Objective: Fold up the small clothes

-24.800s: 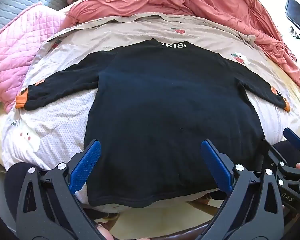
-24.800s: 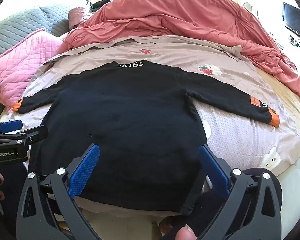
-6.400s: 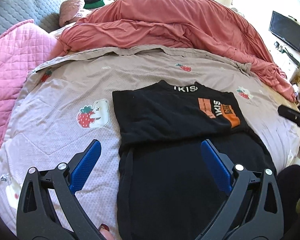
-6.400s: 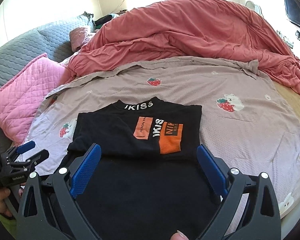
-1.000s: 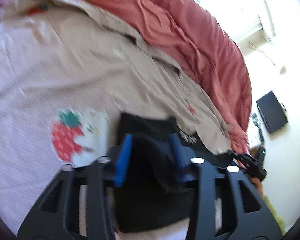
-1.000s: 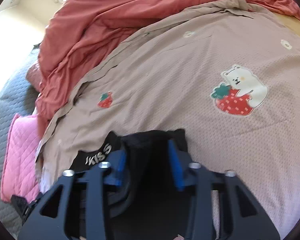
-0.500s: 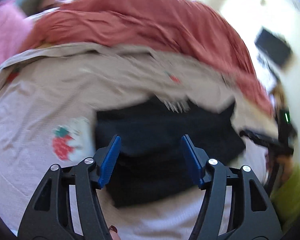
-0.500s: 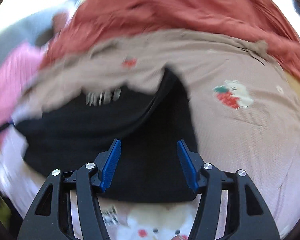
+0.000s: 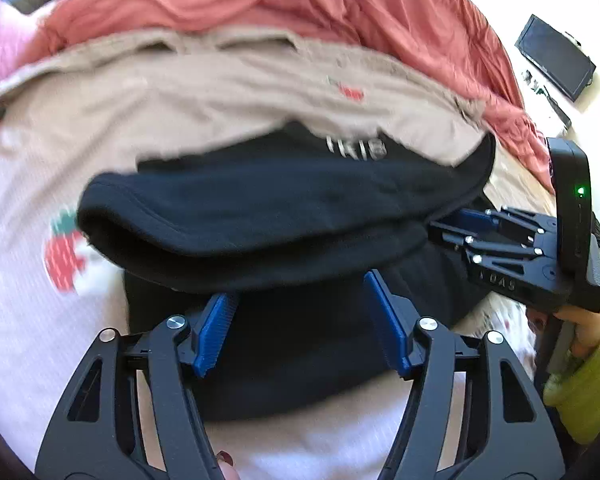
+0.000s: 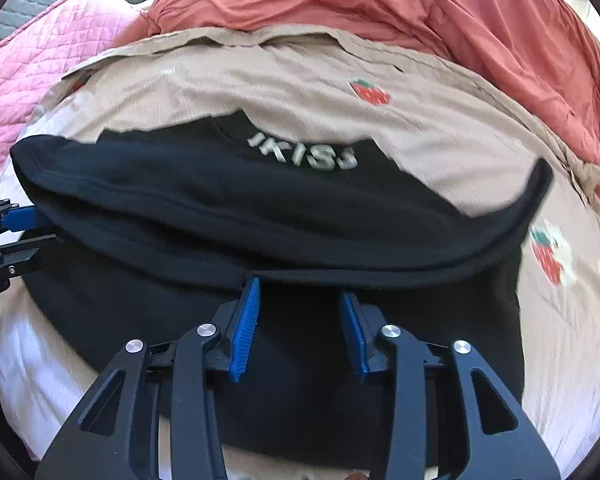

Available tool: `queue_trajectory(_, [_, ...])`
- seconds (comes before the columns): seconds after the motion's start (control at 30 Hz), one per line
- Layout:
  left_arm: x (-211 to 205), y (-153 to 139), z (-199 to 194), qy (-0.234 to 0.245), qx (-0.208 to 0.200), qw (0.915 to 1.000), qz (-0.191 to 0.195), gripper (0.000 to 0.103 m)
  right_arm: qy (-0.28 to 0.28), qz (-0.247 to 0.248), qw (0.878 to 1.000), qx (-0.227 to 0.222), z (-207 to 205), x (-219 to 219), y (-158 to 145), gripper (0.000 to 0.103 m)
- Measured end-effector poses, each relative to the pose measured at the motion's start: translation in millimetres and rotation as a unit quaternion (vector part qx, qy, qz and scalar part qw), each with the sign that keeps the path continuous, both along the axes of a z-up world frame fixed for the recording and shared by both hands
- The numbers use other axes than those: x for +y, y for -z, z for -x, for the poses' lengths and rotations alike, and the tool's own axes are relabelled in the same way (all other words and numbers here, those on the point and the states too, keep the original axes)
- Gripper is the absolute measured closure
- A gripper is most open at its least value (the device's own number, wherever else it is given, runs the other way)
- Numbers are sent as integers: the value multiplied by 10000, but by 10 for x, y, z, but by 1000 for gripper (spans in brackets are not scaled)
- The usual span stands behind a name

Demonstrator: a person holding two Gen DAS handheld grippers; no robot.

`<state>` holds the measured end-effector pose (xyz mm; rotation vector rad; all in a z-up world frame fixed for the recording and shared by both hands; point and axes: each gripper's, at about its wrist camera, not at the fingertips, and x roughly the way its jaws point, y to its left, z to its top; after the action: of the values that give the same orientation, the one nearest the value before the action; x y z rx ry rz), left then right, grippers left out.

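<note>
1. Right now the black top [image 10: 284, 216] lies folded on the bed sheet [image 10: 440, 140], its upper layer bulging.
2. Left gripper [image 9: 304, 320]: fingers apart, having just been opening, nothing clamped.
3. Right gripper [image 10: 300, 328]: fingers apart, just been closing, only the top's cloth beneath them.

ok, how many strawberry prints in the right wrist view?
2. A small strawberry beyond the shirt collar; a big strawberry with a bear, right of it. A left-edge blur may be a third; shirt may hide more.
</note>
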<state>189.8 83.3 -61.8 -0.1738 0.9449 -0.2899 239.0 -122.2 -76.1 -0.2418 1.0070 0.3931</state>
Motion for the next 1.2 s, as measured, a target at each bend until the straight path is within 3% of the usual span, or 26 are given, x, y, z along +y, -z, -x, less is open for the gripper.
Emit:
queue_trajectory(0.07, [101,5,-55,-203,-116,9997,27,42,66,-151,9999,-6,-103,40,-44,65])
queue_trajectory(0.2, [370,-47,-102,-563,-27,9962,660,37,326,-702,9970,-47,-377,56,-206,65])
queue_trajectory(0.3, [486,-122,-76,-754,-203,9953,577,32,631,-846,9943,-138,-571,4,-323,64])
queue_trajectory(0.47, [595,-128,-77,-1000,-224,9929,599,29,998,-999,9894,-332,-740,-179,-490,47])
queue_trajectory(0.6, [690,-41,-108,-1300,192,9904,431,27,1332,-1090,9841,-427,-679,-511,-562,34])
queue_trajectory(0.8, [898,11,-26,-1445,656,9840,805,26,1744,-1013,9792,-212,-305,-1086,-376,32])
queue_trajectory(1.0, [869,29,193,-1318,762,9851,801,25,2128,-1092,9709,73,24,-1575,-141,32])
queue_trajectory(1.2, [664,168,145,-1085,942,9861,834,26,2278,-1451,9624,297,53,-1726,18,32])
